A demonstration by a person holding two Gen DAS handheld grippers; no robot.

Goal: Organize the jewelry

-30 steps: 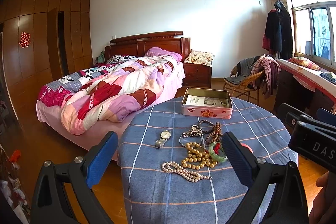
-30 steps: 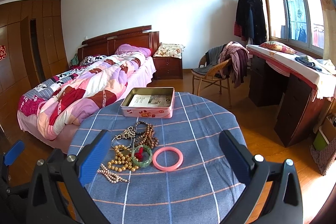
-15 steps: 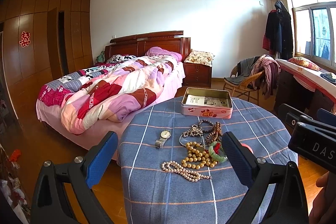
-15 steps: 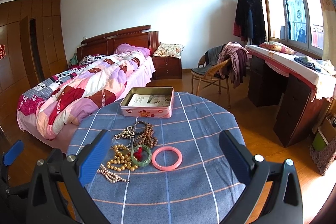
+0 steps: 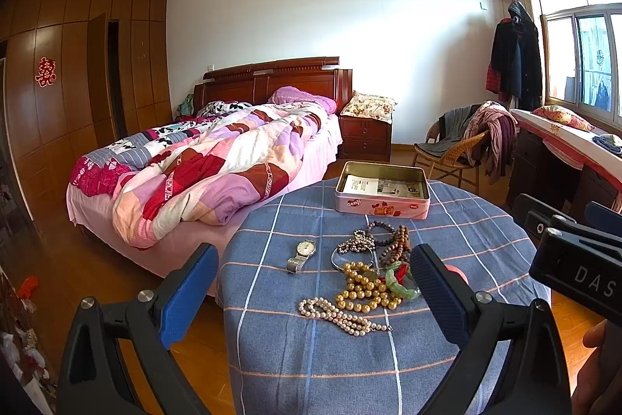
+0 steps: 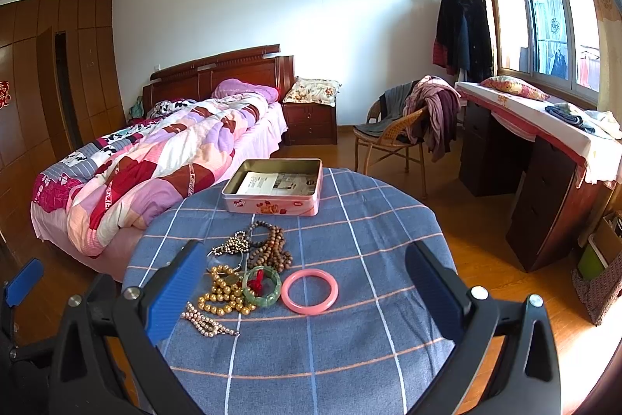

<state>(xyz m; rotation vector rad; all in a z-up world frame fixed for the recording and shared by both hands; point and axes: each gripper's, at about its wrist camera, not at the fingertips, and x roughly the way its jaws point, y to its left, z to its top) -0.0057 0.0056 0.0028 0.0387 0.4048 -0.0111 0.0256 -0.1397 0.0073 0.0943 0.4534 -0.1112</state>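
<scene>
Round counter w/ blue checked cloth carries everything, likely so both grippers reach it from the near edge. Open pink rectangular tin, paper lining inside, sits at the far side; long axis runs left-right across the view, mouth up, prob. the destination for the jewelry, nothing in it yet.

Jewelry lies heaped btwn tin and grippers, pieces touching/overlapping, so they'll need picking off one at a time. Brown wooden bead strand is bunched nearest the tin. Gold bead necklace is coiled, no clear axis. White pearl strand is stretched out, long axis slanting from near-left to right. Pink round bangle lies flat, just beside the green jade bangle w/ red knot. Silver wristwatch lies apart on the left, band running toward the near edge, face up.

Left gripper is spread wide, holds nothing, hovers short of the pile. Right gripper likewise spread and empty, framing the bangles.
</scene>
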